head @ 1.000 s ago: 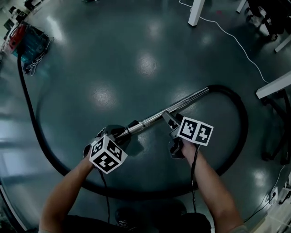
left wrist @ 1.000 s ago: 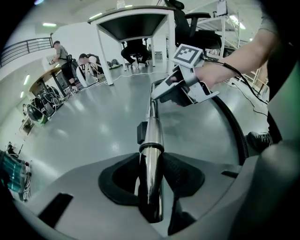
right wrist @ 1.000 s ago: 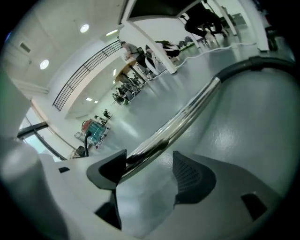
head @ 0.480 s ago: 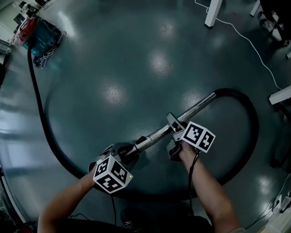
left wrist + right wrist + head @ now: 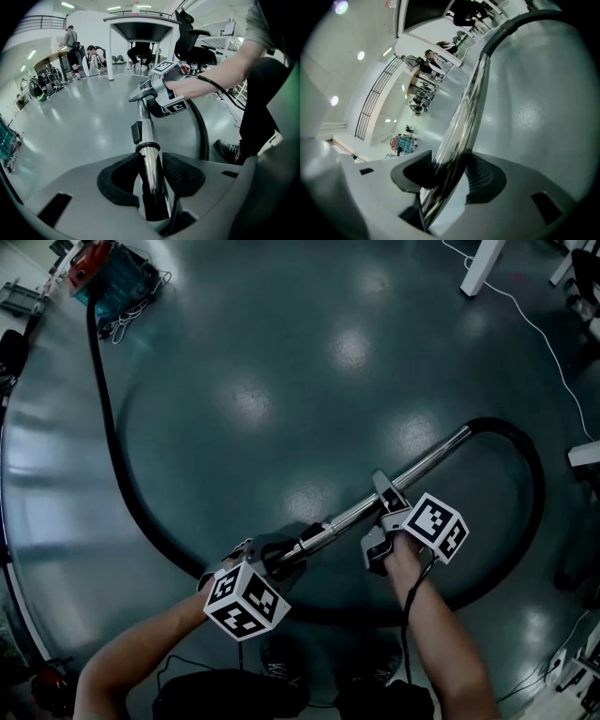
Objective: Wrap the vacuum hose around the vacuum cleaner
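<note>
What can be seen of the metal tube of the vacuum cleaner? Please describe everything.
The metal tube is a long, straight pipe that looks like shiny chrome, with a black collar at a joint. The left gripper is clamped on its near end. The right gripper, whose fingers have just been closing, grips it further along. Its far end joins the black hose, which curves over the floor.

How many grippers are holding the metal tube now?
2. The left gripper clamps the metal tube at its near end; the right gripper, whose jaws have just been closing, grips it farther up.
</note>
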`<state>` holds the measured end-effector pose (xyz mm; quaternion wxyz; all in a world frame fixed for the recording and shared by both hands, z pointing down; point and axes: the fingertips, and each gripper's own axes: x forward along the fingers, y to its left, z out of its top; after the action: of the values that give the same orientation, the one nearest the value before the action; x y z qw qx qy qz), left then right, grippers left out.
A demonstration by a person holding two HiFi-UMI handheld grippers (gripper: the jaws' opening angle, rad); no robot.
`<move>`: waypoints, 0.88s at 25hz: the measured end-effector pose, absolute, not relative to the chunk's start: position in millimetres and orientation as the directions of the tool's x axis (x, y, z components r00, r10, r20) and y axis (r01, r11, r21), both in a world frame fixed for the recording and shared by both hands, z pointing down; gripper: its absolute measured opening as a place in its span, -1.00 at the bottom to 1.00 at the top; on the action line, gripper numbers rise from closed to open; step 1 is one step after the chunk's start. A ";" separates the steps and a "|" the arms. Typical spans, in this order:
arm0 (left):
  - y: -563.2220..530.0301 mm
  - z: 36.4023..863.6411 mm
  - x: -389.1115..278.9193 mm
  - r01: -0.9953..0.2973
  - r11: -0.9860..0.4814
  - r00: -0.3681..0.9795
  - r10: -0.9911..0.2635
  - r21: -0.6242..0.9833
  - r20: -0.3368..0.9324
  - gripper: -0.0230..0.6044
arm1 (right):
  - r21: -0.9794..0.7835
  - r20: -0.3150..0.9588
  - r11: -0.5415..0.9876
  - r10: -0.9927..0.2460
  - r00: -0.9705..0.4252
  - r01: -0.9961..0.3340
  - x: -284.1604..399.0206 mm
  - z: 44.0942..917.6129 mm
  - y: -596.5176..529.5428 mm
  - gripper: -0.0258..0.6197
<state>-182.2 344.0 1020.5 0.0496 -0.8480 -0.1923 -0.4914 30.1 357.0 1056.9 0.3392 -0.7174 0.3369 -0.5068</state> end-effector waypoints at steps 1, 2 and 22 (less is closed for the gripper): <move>347.3 1009.5 -188.7 0.365 -0.923 0.451 0.293 0.126 0.843 -0.41 | -0.825 0.497 -0.543 -0.828 0.258 -0.154 26.5 1047.2 360.5 -0.24; 351.9 998.5 -196.8 0.355 -0.923 0.454 0.309 0.148 0.836 -0.41 | -0.817 0.504 -0.551 -0.825 0.256 -0.168 23.1 1038.9 366.2 -0.23; 385.7 698.8 -203.5 0.364 -0.919 0.497 0.326 0.147 0.805 -0.41 | -0.775 0.477 -0.515 -0.857 0.194 -0.366 -72.6 721.4 436.0 -0.34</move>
<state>-203.5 385.7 698.8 0.0210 -0.8648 -0.1996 -0.4603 -72.6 436.0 721.4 0.2576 -0.7285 0.4197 -0.4761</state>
